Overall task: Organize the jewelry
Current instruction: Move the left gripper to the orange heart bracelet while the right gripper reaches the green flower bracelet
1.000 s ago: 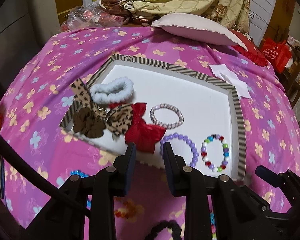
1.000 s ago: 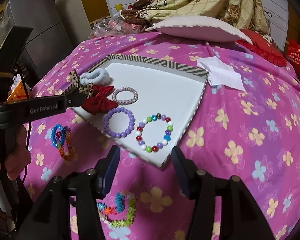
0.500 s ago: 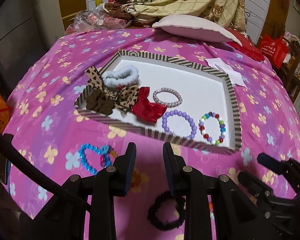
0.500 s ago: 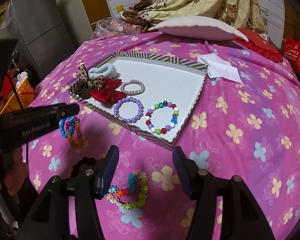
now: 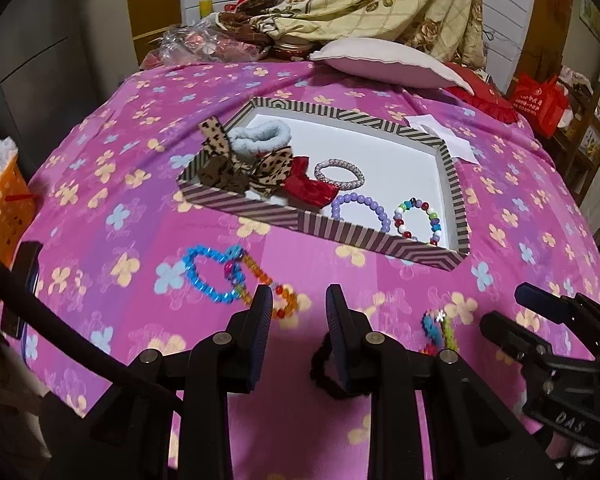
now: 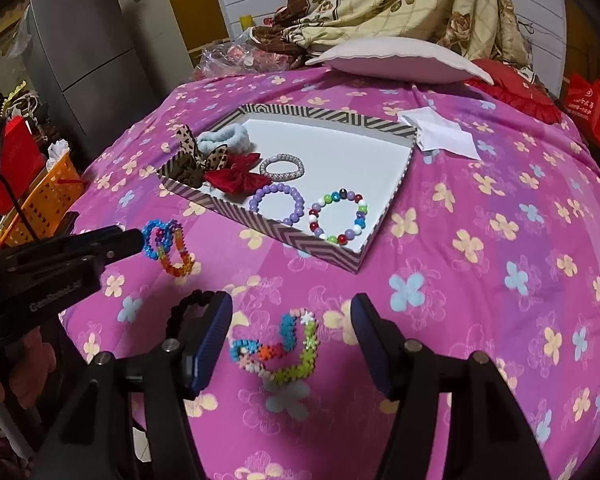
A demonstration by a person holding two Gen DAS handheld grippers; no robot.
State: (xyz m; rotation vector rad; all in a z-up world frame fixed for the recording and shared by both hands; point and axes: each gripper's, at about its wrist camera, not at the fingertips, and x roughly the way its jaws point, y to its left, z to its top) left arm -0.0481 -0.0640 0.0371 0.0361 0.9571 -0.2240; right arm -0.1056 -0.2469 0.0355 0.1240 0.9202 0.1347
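A striped tray (image 5: 320, 228) (image 6: 300, 240) on the pink bedspread holds bows, a blue scrunchie, a purple bead bracelet (image 6: 278, 204) and a multicolour bead bracelet (image 6: 338, 216). Nearer lie a blue bracelet (image 5: 204, 276) linked with an orange one (image 5: 260, 274), a black scrunchie (image 5: 324, 372) and a star-bead bracelet (image 6: 280, 348). My left gripper (image 5: 296, 300) hovers open and empty between the orange bracelet and the scrunchie. My right gripper (image 6: 291, 308) hangs over the star-bead bracelet; its jaws are opening and the pads are clear of it.
A white pillow (image 6: 396, 60) and a folded blanket lie at the far end of the bed. White paper (image 6: 444, 136) sits beside the tray's far right corner. An orange basket (image 6: 44, 200) and a grey fridge (image 6: 88, 52) stand left; a red bag (image 5: 540, 100) is at right.
Both grippers have pulled back from the tray toward the near side of the bed, bringing the loose bracelets and black scrunchie into view. The right jaws have widened.
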